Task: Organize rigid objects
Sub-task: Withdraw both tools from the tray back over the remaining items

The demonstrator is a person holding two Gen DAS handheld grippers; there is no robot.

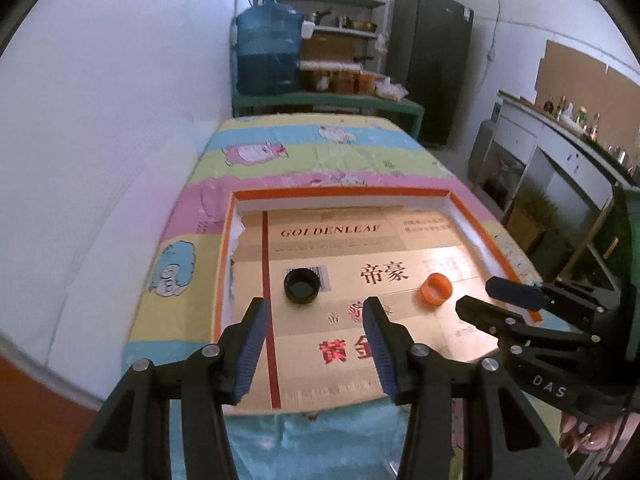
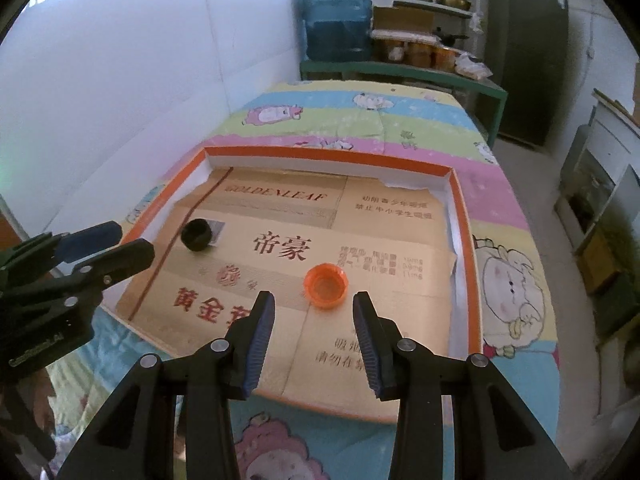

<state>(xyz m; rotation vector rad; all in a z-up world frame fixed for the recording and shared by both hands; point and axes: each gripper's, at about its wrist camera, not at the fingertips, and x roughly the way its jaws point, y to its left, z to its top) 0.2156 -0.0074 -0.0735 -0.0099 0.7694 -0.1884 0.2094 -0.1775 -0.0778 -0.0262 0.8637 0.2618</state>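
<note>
A shallow orange-rimmed tray (image 1: 340, 192) (image 2: 328, 154), lined with gold printed cardboard, lies on a table with a cartoon cloth. In it rest a black bottle cap (image 1: 302, 286) (image 2: 197, 235) on the left and an orange bottle cap (image 1: 436, 288) (image 2: 325, 287) on the right, both with the hollow side up. My left gripper (image 1: 316, 306) (image 2: 134, 239) hovers open just short of the black cap, nothing between its blue pads. My right gripper (image 2: 313, 298) (image 1: 476, 294) stands open above and just short of the orange cap, holding nothing.
The cloth-covered table (image 1: 320, 152) runs along a white wall (image 1: 100, 120) on the left. Beyond its far end are a green bench with a blue water jug (image 1: 268, 52), shelves of jars and a dark fridge (image 1: 432, 68). A counter with bottles (image 1: 568, 136) lines the right side.
</note>
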